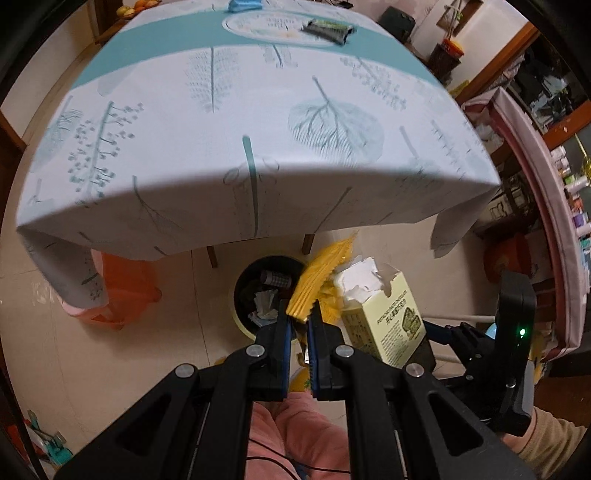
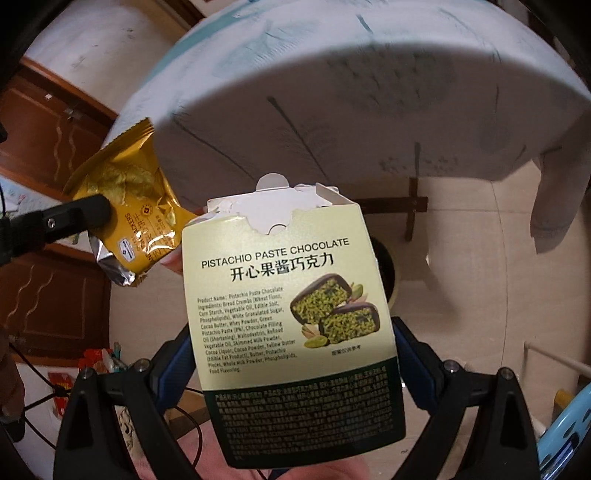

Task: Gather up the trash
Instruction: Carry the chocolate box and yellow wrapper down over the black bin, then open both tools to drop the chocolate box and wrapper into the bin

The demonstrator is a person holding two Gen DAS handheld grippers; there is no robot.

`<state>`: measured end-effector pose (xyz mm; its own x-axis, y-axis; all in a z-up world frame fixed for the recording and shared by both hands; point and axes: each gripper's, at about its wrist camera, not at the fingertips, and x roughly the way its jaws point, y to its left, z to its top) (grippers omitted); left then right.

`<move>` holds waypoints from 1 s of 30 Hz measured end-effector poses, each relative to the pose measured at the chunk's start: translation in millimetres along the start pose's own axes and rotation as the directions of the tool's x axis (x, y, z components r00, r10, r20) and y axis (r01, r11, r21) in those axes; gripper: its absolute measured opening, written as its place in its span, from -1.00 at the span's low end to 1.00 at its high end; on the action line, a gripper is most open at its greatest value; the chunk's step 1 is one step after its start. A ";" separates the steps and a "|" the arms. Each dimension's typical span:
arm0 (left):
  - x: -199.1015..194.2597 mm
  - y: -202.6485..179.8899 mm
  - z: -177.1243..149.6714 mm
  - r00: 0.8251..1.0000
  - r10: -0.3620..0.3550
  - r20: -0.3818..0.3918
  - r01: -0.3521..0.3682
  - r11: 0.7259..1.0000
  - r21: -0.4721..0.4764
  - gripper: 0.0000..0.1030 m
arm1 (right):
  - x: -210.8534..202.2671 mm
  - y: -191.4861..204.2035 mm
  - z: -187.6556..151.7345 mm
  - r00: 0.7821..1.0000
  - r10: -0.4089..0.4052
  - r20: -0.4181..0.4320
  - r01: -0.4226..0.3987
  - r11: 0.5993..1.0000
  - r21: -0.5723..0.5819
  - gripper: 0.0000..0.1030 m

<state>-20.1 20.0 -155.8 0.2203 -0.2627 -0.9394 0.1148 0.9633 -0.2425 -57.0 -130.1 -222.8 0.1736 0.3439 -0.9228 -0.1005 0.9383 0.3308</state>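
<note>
In the left wrist view my left gripper [image 1: 300, 314] is shut on the lower edge of a gold snack wrapper [image 1: 321, 273]. It hangs over the near rim of a round trash bin [image 1: 236, 314] on the floor, which holds crumpled trash. Right of it is a torn-open pistachio chocolate box [image 1: 384, 314]. In the right wrist view my right gripper [image 2: 295, 350] is shut on that box [image 2: 288, 295], with a blue pad on each side. The box hides most of the bin [image 2: 391, 273]. The gold wrapper [image 2: 136, 214] and left gripper [image 2: 99, 210] show at the left.
A table with a leaf-print cloth [image 1: 258, 129] overhangs beyond the bin; a dark green wrapper [image 1: 328, 29] and a blue item [image 1: 243, 5] lie on it. An orange stool [image 1: 122, 288] stands under the table's left side. Shelves and clutter line the right.
</note>
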 end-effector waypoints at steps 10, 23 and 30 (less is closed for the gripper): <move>119.8 6.9 -7.2 0.996 0.073 -0.053 -0.067 0.991 0.118 -0.89 | 97.7 -50.5 -10.3 0.997 -0.051 -0.061 0.062 0.981 0.184 0.86; 228.3 17.5 -12.2 0.988 0.114 -0.105 -0.095 0.980 0.173 0.06 | 206.0 -98.0 -17.3 0.998 0.006 -0.065 0.020 0.922 0.387 0.90; 228.0 28.9 -15.7 0.985 0.124 -0.116 -0.106 0.983 0.153 0.09 | 212.9 -99.8 -17.7 0.998 -0.012 -0.054 0.033 0.913 0.406 0.90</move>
<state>18.3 -11.2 -380.8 0.1186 -0.1331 -0.9840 0.2382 0.9659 -0.1019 -27.3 -151.2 -455.8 0.1218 0.3298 -0.9362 0.3113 0.8829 0.3516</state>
